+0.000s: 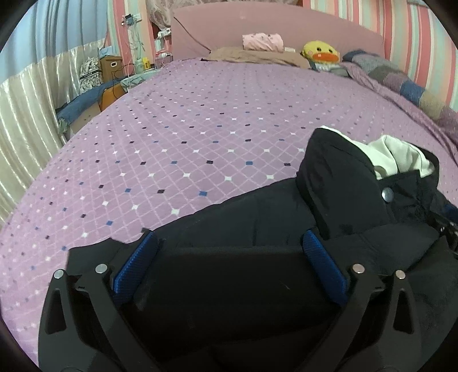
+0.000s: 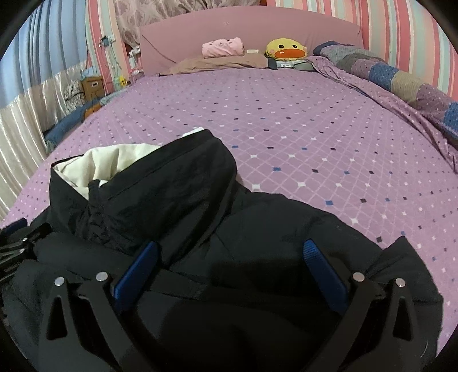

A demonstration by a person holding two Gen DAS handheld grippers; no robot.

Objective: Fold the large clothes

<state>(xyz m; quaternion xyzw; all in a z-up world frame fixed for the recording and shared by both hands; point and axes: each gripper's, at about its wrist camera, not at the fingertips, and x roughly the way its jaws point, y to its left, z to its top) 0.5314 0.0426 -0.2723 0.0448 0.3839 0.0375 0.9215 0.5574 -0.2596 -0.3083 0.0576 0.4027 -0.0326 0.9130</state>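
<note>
A black padded jacket (image 1: 272,211) with a cream-lined hood (image 1: 398,154) lies on the near part of the purple bed. My left gripper (image 1: 229,240) is open, its blue fingertips (image 1: 148,243) spread wide over the jacket's left shoulder. In the right wrist view the same jacket (image 2: 257,223) fills the foreground, hood lining (image 2: 103,160) toward the upper left. My right gripper (image 2: 229,246) is open too, blue pads (image 2: 312,251) far apart above the jacket's right side. Whether the pads touch the cloth is unclear. The other gripper's black frame (image 2: 17,246) shows at the left edge.
The purple diamond-patterned bedspread (image 1: 186,137) stretches to a pink headboard (image 1: 257,25). At the head lie a brown pillow (image 1: 257,55), folded pink cloth (image 1: 262,41) and a yellow duck plush (image 1: 322,53). A patchwork quilt (image 2: 400,77) runs along the right; boxes and curtains stand left.
</note>
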